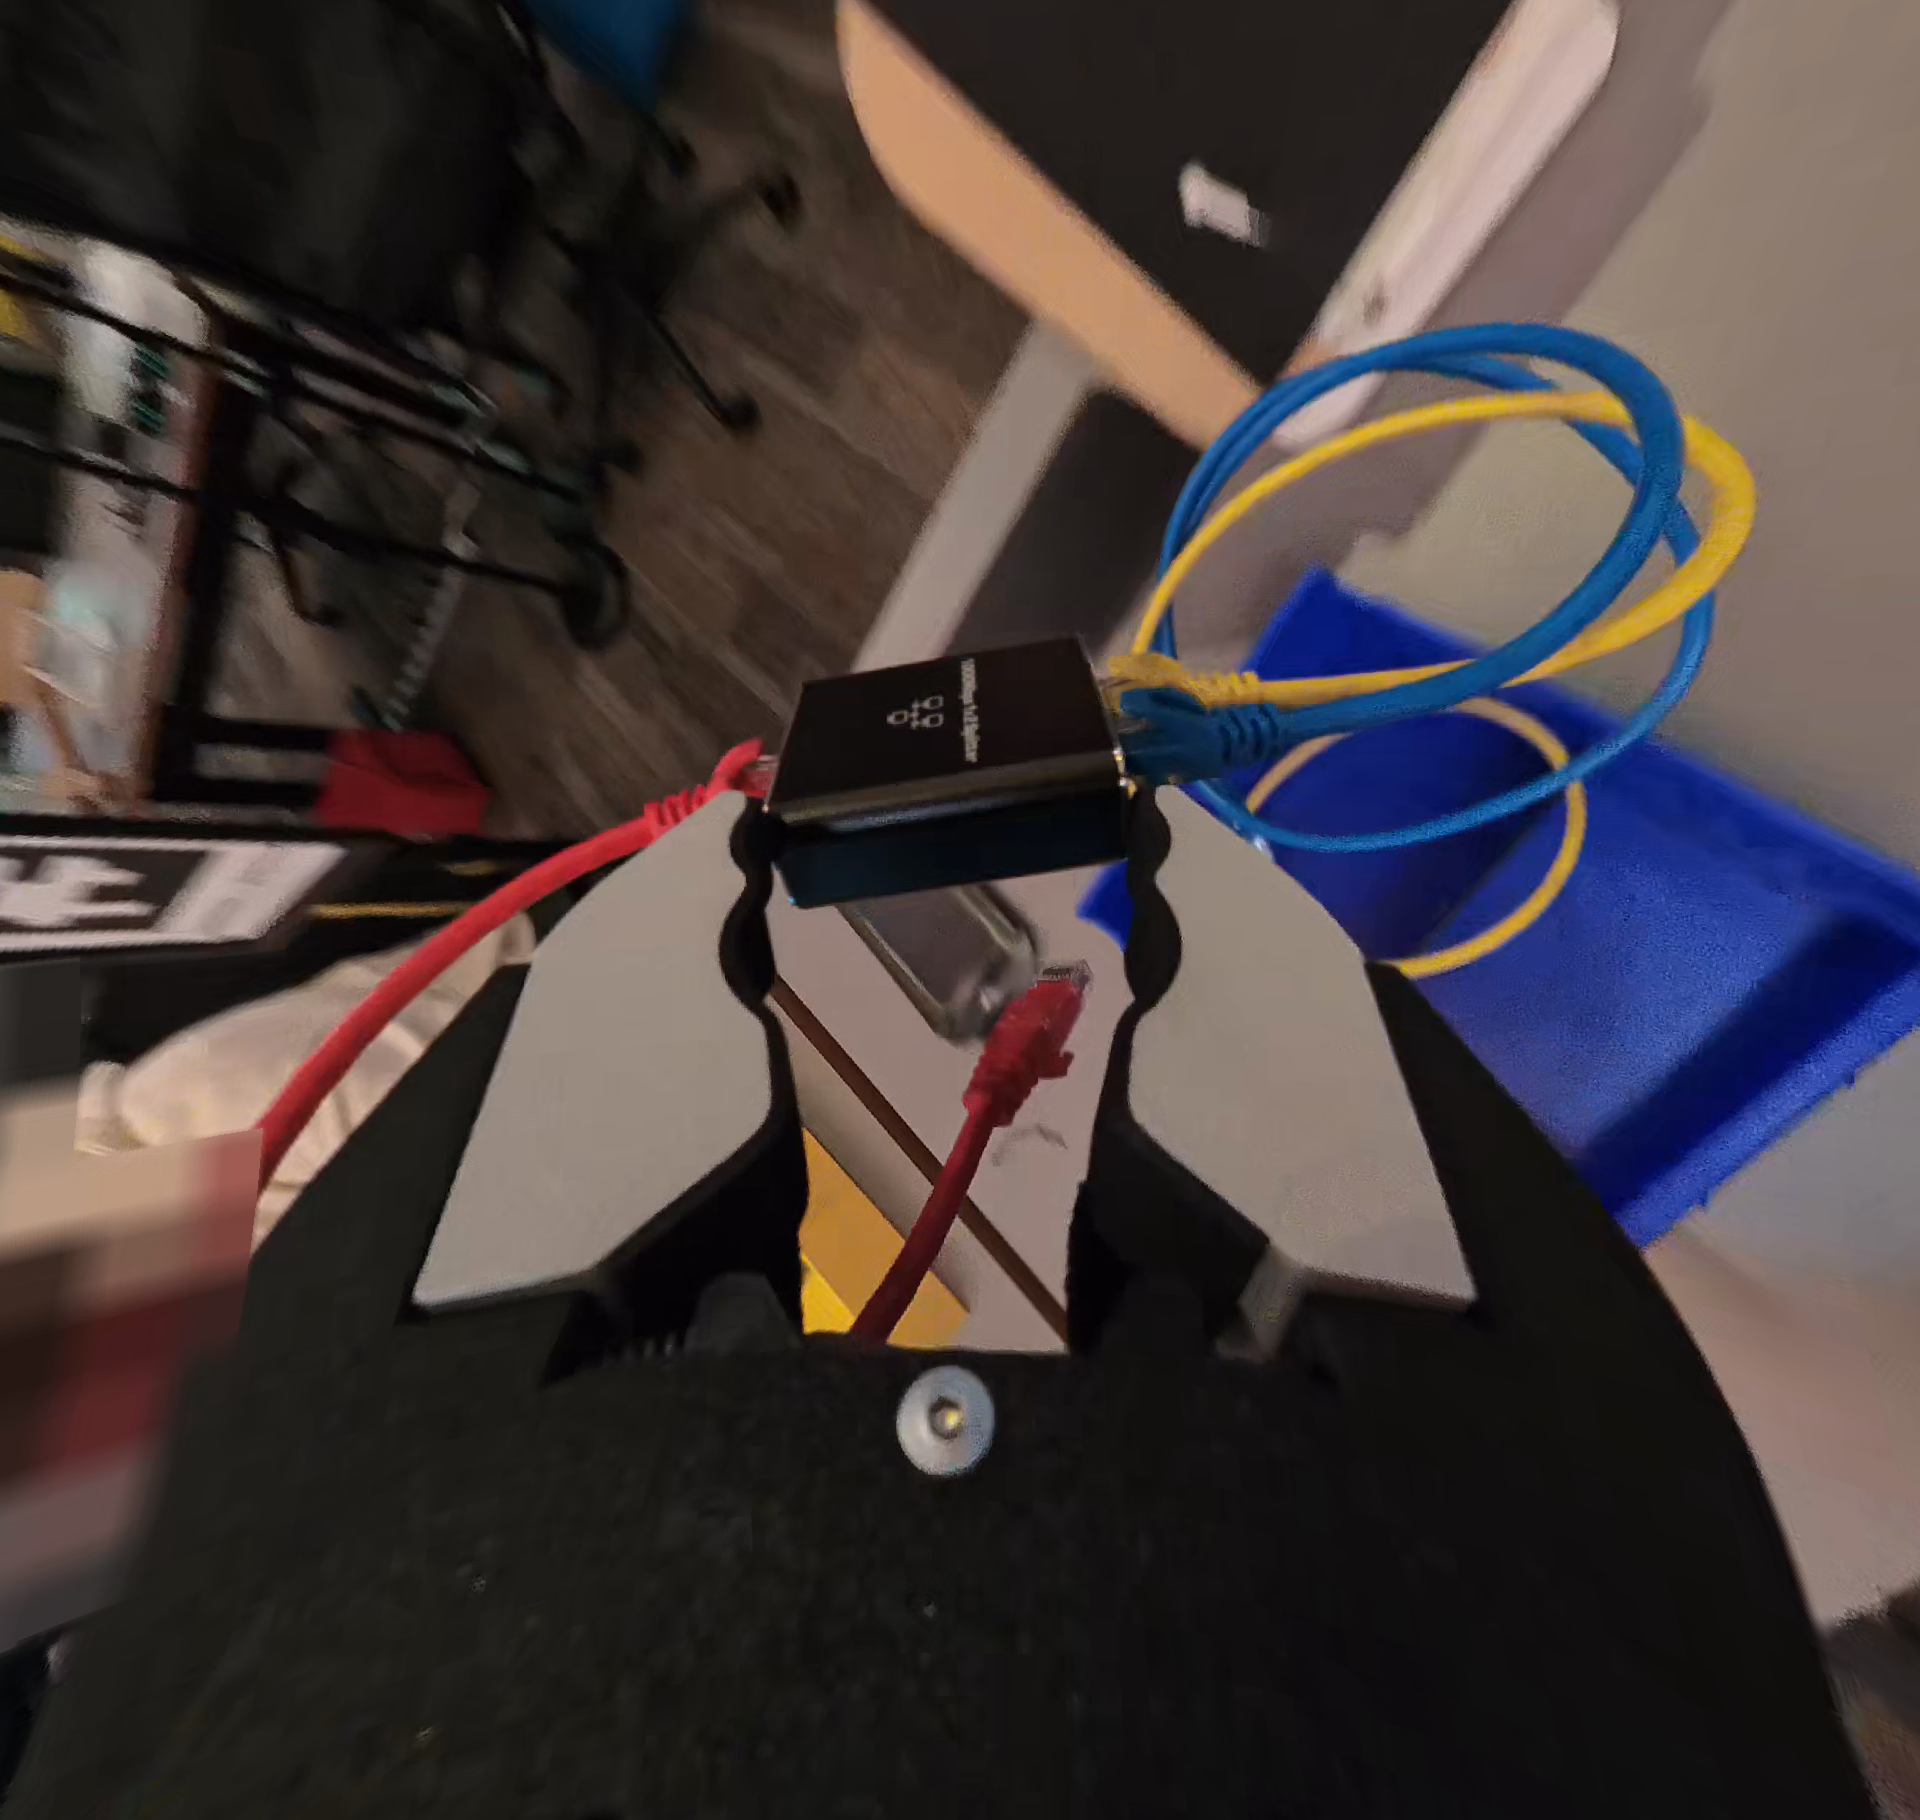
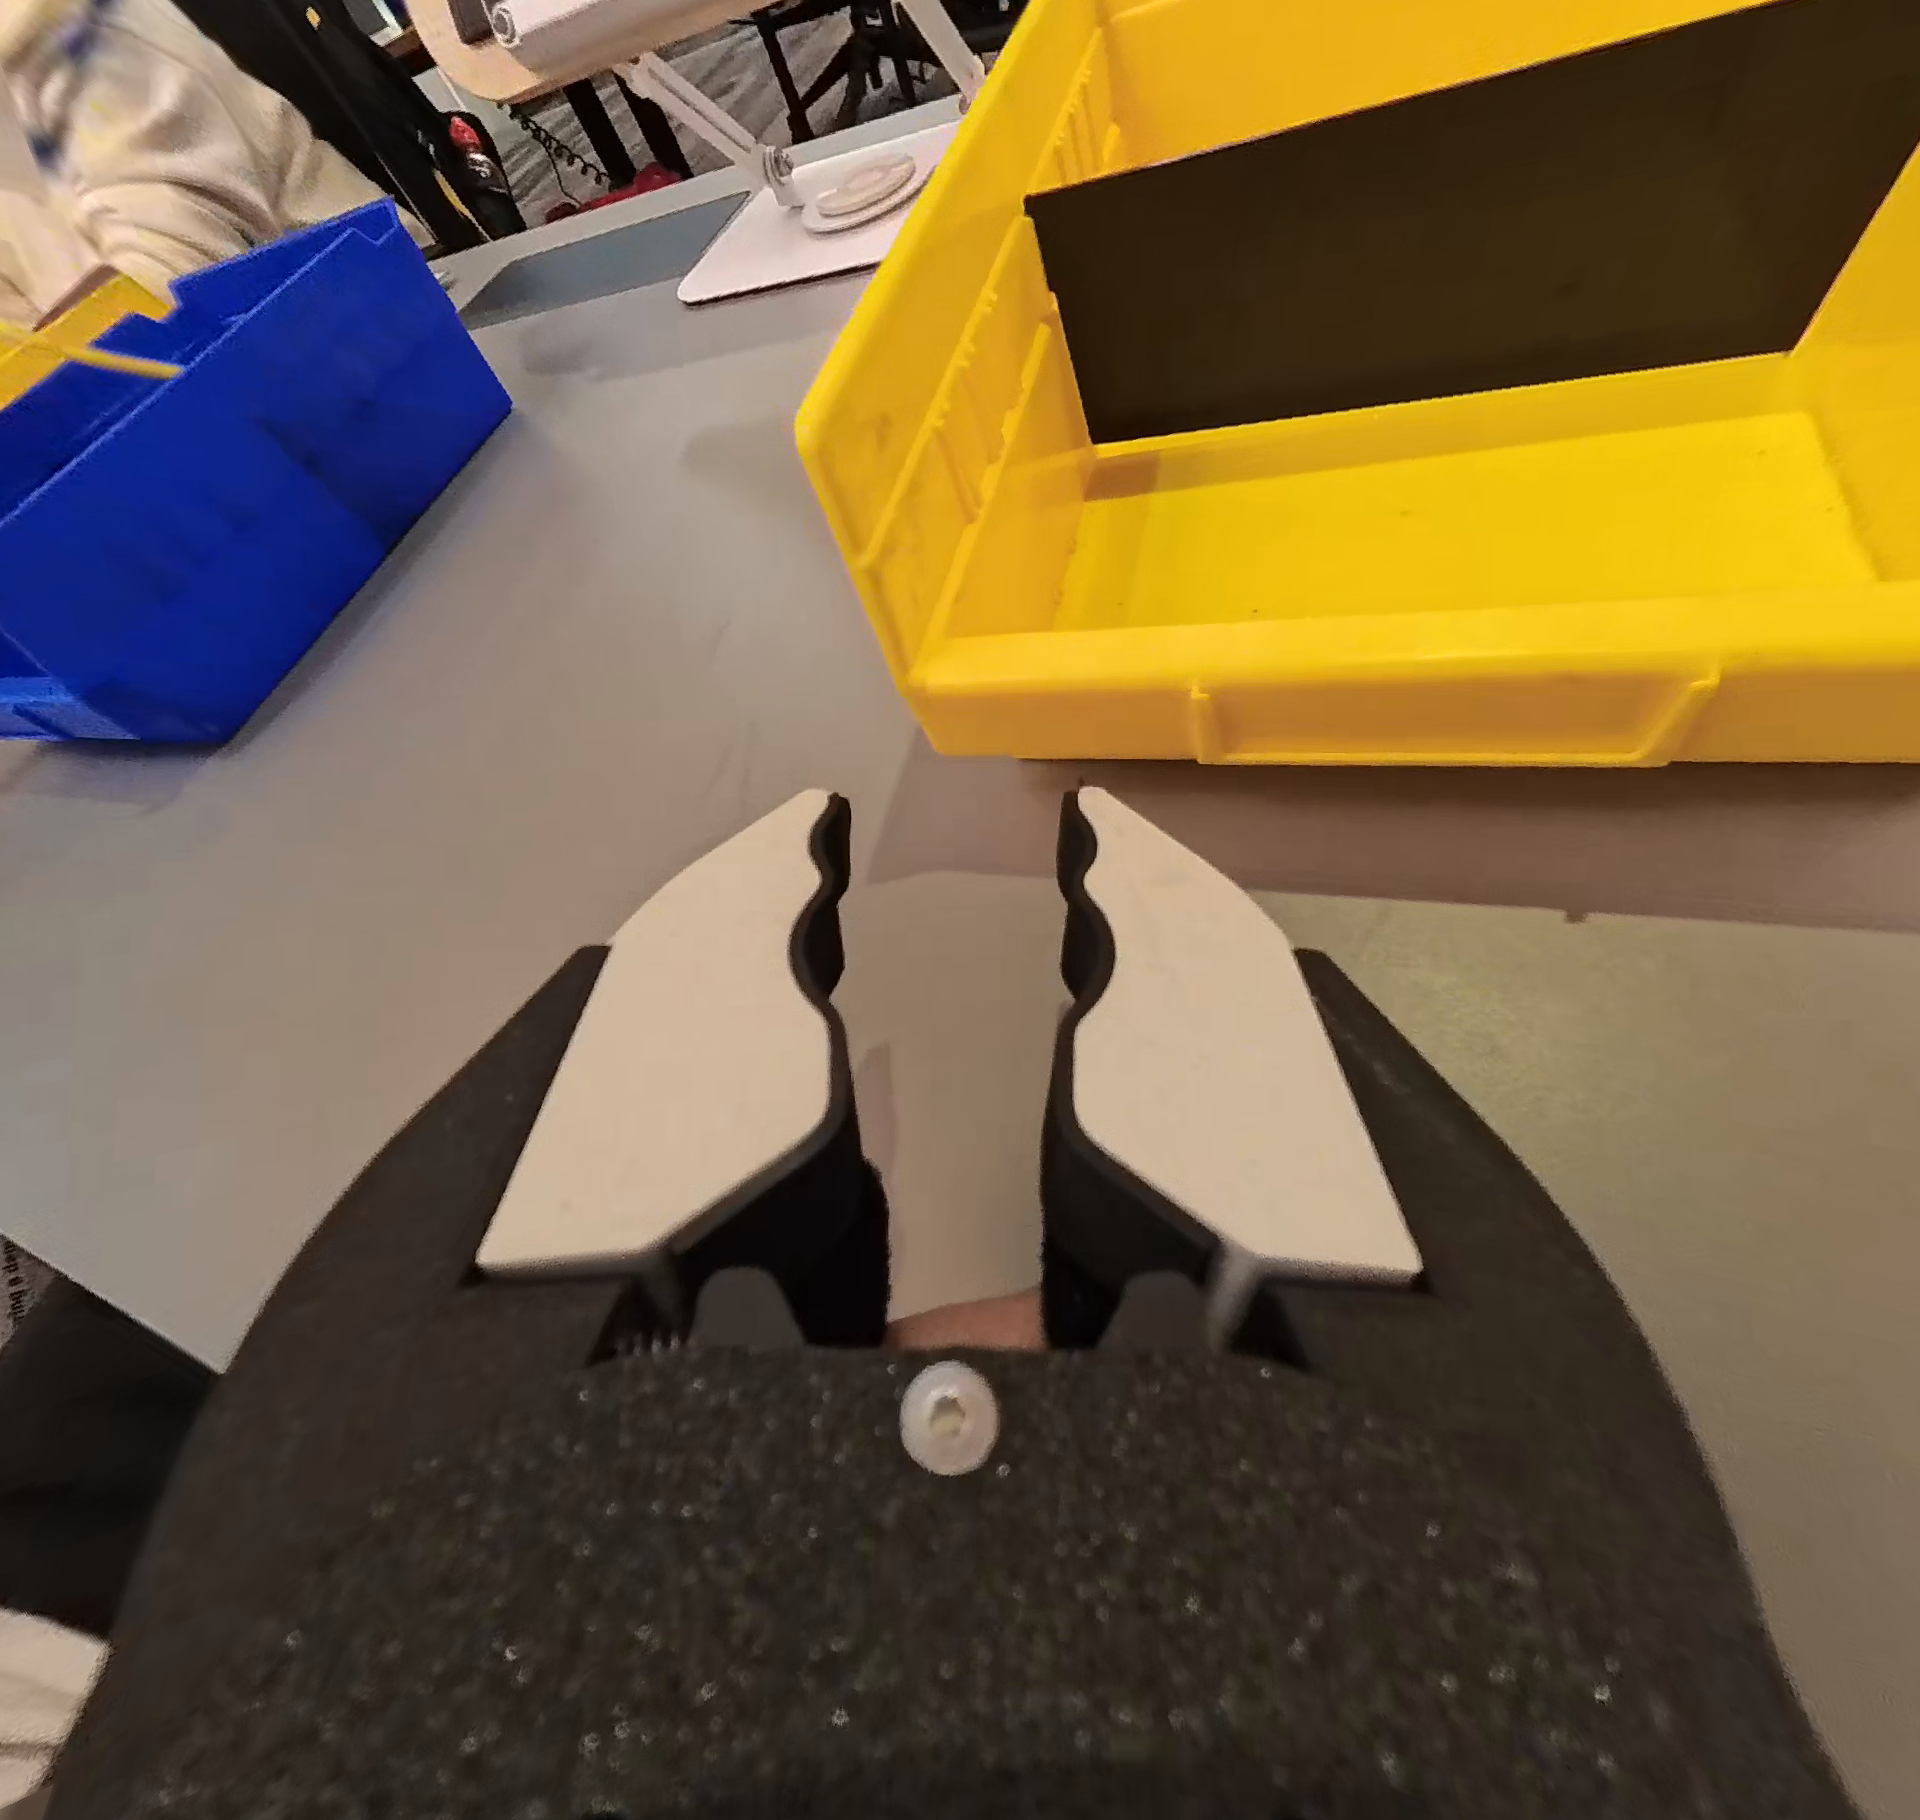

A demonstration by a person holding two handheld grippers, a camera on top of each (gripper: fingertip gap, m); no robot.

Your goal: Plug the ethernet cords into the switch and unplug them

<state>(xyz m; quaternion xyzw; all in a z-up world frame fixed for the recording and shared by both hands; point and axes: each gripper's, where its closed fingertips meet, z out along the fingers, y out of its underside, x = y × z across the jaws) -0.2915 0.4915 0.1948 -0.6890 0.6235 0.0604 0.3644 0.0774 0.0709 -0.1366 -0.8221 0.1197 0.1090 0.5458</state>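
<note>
In the left wrist view my left gripper (image 1: 948, 835) is shut on a small black switch box (image 1: 940, 731) and holds it lifted and tilted. A red cord (image 1: 468, 939) is plugged into the box's left end; its other red plug (image 1: 1029, 1027) hangs loose between my fingers. A blue cord (image 1: 1455, 565) and a yellow cord (image 1: 1704, 513) are plugged into the box's right end and loop out to the right. In the right wrist view my right gripper (image 2: 954, 809) is open and empty, low over the grey table (image 2: 520, 835).
A blue bin (image 1: 1662, 991) lies below the cords; it also shows in the right wrist view (image 2: 229, 482) at left. A yellow bin (image 2: 1403, 544) with a black divider (image 2: 1455, 243) stands ahead of my right gripper. A person's pale sleeve (image 2: 156, 160) is far left.
</note>
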